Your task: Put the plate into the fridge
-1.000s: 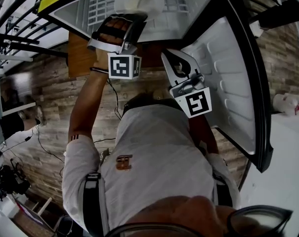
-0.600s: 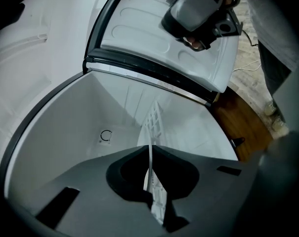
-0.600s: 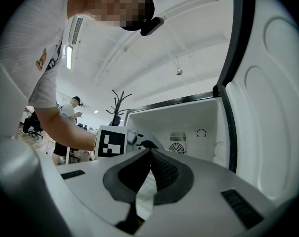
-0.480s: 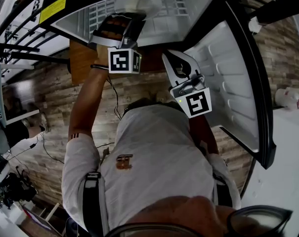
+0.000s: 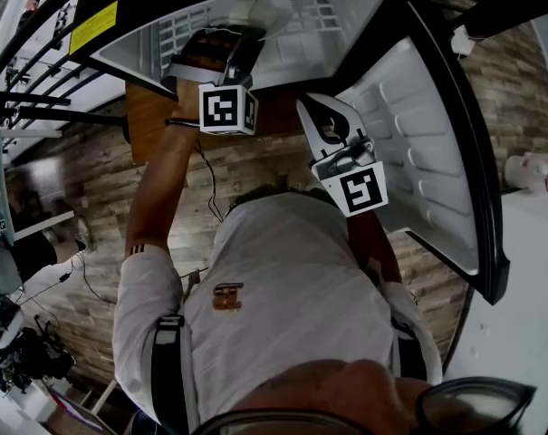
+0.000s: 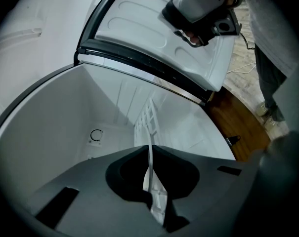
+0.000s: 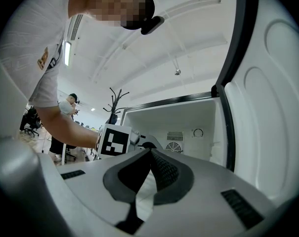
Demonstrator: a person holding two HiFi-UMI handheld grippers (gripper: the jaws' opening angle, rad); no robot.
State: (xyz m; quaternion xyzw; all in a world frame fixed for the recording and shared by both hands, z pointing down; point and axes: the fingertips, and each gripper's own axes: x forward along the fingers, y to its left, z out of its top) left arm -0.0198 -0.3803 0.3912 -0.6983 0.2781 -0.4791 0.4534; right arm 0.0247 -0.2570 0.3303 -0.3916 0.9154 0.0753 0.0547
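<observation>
L gripper (image 6: pixel 150 153) is clamped on the plate (image 6: pixel 149 171) rim. In the left gripper view the plate shows edge-on, a thin white line pinched between the jaws and running straight fwd along the gripper's axis. In the head view L gripper (image 5: pixel 228 43) is up at the fridge (image 5: pixel 369 12) mouth. The plate (image 5: pixel 266 7) sits ahead of the tips, inside the compartment and over the shelf (image 5: pixel 314 3), roughly parallel to it; can't tell if they touch. So the target lies directly ahead of and under the plate. Next move prob. a short push in, set-down, then release. R gripper (image 5: pixel 319 116) hangs near the door (image 5: pixel 418 152), jaws together on nothing, well behind L. L arm is nearer and carries the job.
</observation>
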